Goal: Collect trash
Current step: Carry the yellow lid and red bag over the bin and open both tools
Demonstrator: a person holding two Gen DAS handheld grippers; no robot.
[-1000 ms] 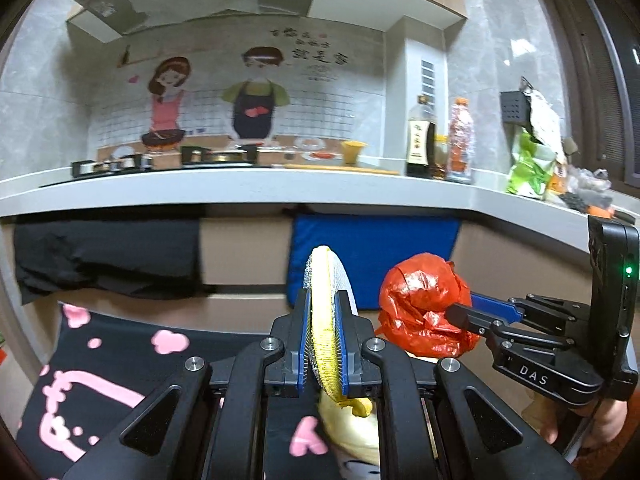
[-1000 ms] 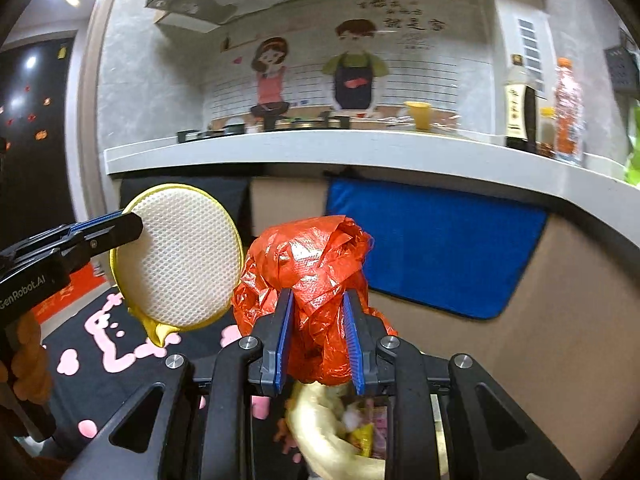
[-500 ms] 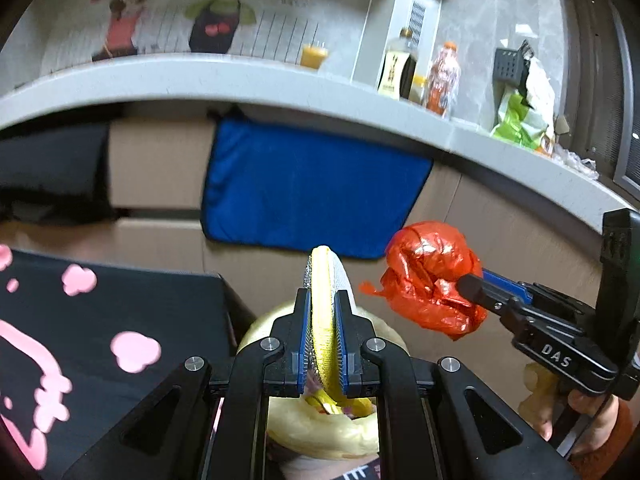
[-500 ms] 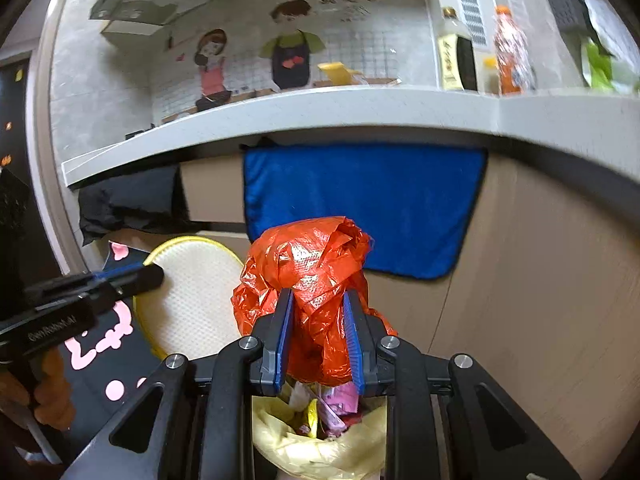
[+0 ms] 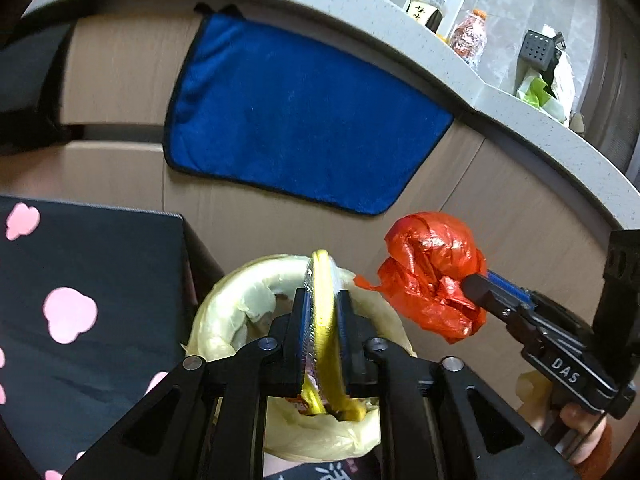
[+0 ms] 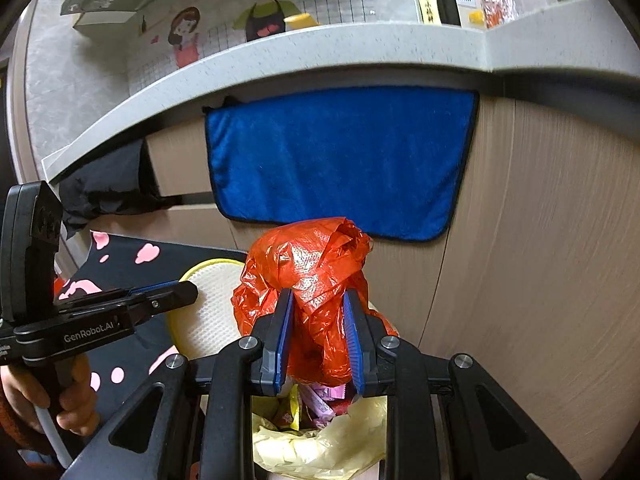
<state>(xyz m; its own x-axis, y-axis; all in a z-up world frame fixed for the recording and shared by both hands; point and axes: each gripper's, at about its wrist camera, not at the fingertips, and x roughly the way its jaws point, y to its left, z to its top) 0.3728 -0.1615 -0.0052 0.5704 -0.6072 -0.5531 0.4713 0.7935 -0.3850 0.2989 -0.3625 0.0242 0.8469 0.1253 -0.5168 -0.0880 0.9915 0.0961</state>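
Note:
My left gripper point(image 5: 322, 320) is shut on a round yellow-rimmed lid point(image 5: 321, 300) with a white mesh face, held edge-on over a trash bin lined with a pale yellow bag point(image 5: 236, 312). The lid also shows in the right wrist view point(image 6: 208, 312), with the left gripper point(image 6: 176, 294) clamped on its left edge. My right gripper point(image 6: 316, 340) is shut on a crumpled red plastic bag point(image 6: 308, 268) above the bin liner point(image 6: 320, 444), which holds wrappers. In the left wrist view the red bag point(image 5: 432, 272) hangs to the right of the lid, held by the right gripper point(image 5: 480, 290).
A blue towel point(image 5: 296, 120) hangs on the beige cabinet front behind the bin. A black cloth with pink shapes point(image 5: 80, 300) lies to the left. The grey counter edge point(image 5: 520, 120) runs above, with bottles point(image 5: 424, 12) on it.
Both grippers have moved down and forward toward the bin with their loads. The bin's opening now lies right under the lid and the red bag.

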